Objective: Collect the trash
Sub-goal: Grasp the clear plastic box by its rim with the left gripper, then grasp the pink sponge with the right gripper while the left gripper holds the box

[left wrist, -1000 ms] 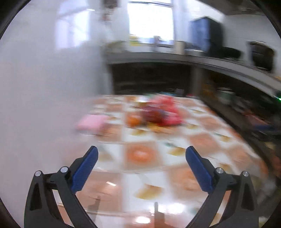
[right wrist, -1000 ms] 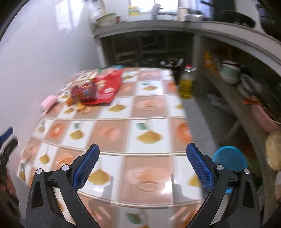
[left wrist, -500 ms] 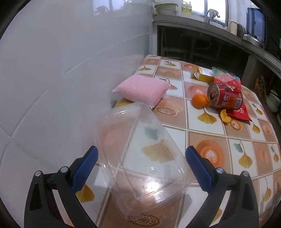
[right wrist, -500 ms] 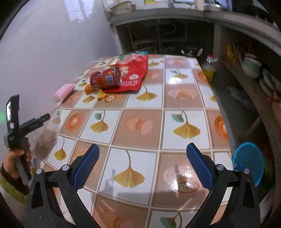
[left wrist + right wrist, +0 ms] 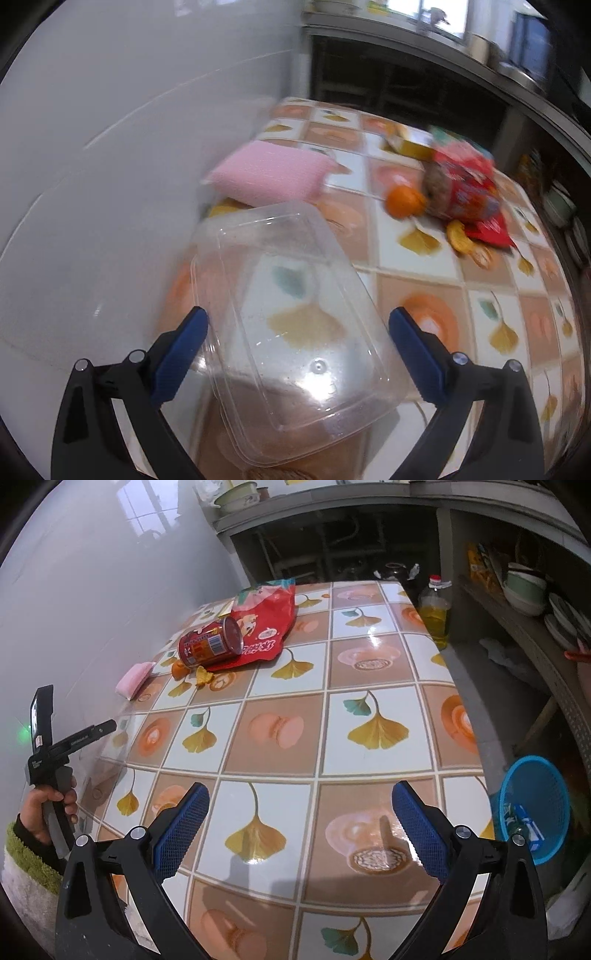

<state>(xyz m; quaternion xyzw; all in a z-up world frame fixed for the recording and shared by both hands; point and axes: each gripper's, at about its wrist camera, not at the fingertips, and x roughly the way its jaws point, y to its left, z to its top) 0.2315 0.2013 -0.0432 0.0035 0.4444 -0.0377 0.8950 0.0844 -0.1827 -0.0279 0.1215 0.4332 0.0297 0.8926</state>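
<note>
An upturned clear plastic container [image 5: 288, 325] lies at the table's left edge, near the wall. My left gripper [image 5: 297, 315] is open, with one finger on each side of the container and neither pressing it. Farther along are a small orange [image 5: 404, 201], orange peels [image 5: 460, 236], a blurred red can [image 5: 454, 195] and a red snack bag [image 5: 480, 173]. In the right wrist view my right gripper [image 5: 300, 790] is open over the near table tiles and holds nothing. The red can [image 5: 210, 646] lies on its side on the red snack bag [image 5: 266, 624].
A pink sponge [image 5: 269, 173] lies by the white wall. A blue basket [image 5: 535, 808] with some litter stands on the floor to the right of the tiled table [image 5: 369, 664]. An oil bottle [image 5: 437, 616] stands past the table's far right corner. A hand [image 5: 48, 801] holds the left gripper.
The left gripper swung from facing the room down to the table, then moved in so the clear container lies between its fingers. The right gripper drew slightly nearer the table, still open.
</note>
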